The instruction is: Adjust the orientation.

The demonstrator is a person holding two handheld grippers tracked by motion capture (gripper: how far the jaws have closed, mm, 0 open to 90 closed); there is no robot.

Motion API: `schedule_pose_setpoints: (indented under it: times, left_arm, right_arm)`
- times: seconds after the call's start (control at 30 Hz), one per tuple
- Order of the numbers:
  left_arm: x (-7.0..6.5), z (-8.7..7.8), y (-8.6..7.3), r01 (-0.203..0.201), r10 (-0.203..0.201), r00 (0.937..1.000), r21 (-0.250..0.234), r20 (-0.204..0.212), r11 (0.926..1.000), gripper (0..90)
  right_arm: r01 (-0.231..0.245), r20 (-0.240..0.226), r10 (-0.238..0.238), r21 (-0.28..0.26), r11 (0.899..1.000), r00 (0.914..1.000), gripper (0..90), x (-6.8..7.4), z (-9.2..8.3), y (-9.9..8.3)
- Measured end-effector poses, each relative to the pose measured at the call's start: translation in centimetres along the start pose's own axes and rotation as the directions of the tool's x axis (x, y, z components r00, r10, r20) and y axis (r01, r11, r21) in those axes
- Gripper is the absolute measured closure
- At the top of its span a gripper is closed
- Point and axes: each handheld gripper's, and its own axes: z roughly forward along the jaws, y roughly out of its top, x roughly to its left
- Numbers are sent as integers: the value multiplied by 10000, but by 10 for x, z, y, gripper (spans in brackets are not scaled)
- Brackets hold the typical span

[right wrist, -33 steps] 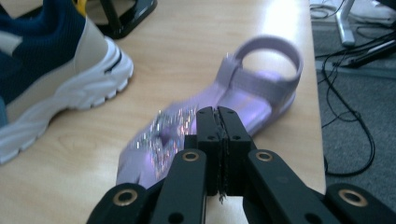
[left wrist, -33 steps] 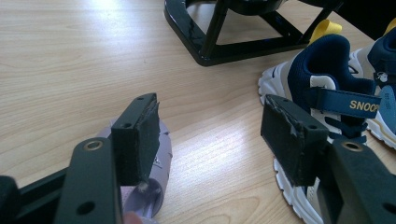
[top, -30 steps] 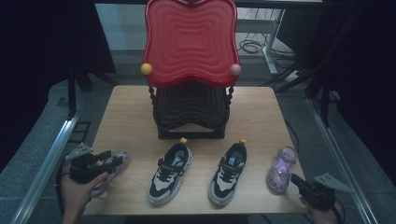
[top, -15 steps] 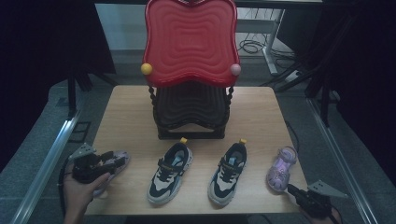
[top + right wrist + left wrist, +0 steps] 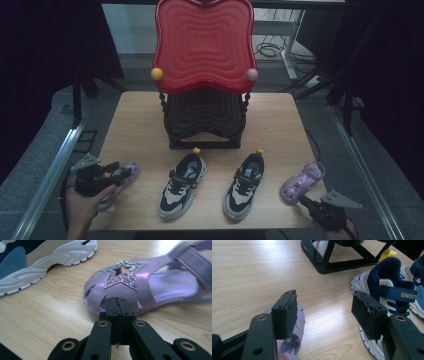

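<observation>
At the lower right of the high view, the right gripper (image 5: 306,202) has its jaws pressed together on nothing, its tip just short of the toe of a purple sandal (image 5: 302,181). At the lower left, the left gripper (image 5: 119,170) stands wide open above a second purple sandal (image 5: 295,340), one pad (image 5: 291,315) over it, sneakers (image 5: 182,185) between

Purple sandal (image 5: 155,287) on wood table (image 5: 50,315), glitter star (image 5: 123,273) on its toe. Right gripper (image 5: 117,303) pressed closed with nothing between, tips just before the toe. White-soled sneaker (image 5: 47,257) upper left, apart from the sandal.
</observation>
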Motion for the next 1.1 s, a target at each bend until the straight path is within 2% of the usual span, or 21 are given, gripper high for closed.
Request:
schedule_pose_setpoints:
  times: [0.2,0.73,0.9,1.1]
  left_arm:
    - [1,-1,0,18,-18,10000,-7,-21,10000,377]
    - [1,2,-2,13,-13,10000,131,2,9999,377]
    - [1,2,-2,17,-17,10000,185,30,9998,377]
    - [2,3,-2,30,-31,10000,198,42,9998,377]
  right_arm:
    - [226,-43,-225,187,9996,9997,898,7,8,4]
    - [318,57,-319,224,9992,9995,898,18,22,11]
    - [197,235,-201,207,9996,9995,898,21,27,16]
    - [334,569,-342,165,9993,9978,899,28,36,20]
